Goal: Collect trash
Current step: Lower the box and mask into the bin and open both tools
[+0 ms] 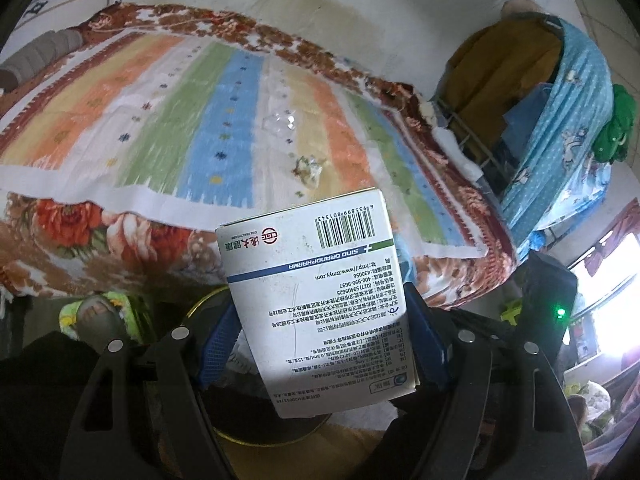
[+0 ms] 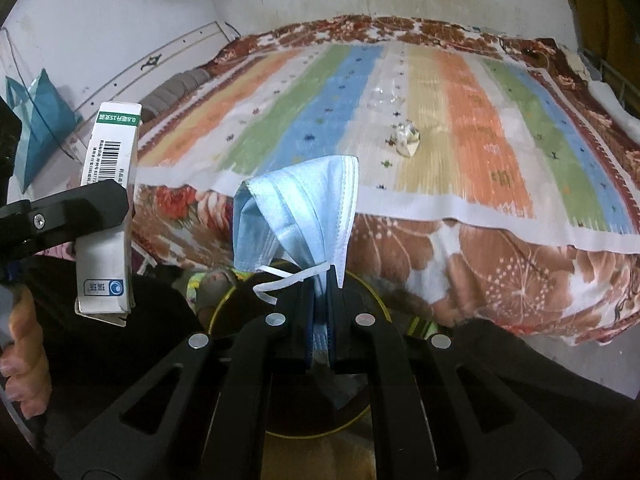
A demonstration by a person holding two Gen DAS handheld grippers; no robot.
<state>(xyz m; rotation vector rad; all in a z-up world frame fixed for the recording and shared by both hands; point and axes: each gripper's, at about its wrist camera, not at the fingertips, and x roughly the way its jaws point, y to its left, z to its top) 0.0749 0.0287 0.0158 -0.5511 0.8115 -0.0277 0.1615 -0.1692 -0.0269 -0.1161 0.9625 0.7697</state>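
Note:
My left gripper (image 1: pixel 320 320) is shut on a white medicine box (image 1: pixel 316 292) with a barcode, held upright over a dark round bin (image 1: pixel 256 436) with a yellow rim. The same box (image 2: pixel 108 208) shows at the left of the right wrist view. My right gripper (image 2: pixel 319 292) is shut on a crumpled blue face mask (image 2: pixel 296 220), held above the bin (image 2: pixel 376 296). On the striped bed cover lie a crumpled wrapper (image 1: pixel 308 170) (image 2: pixel 406 138) and a clear plastic piece (image 1: pixel 280 122) (image 2: pixel 384 98).
The bed (image 2: pixel 480 120) with striped cover and floral blanket fills the view ahead. A foot in a slipper (image 1: pixel 96 316) is beside the bin. A blue bag (image 2: pixel 36 120) hangs on the left wall. Blue curtain and a shelf (image 1: pixel 560 120) stand on the right.

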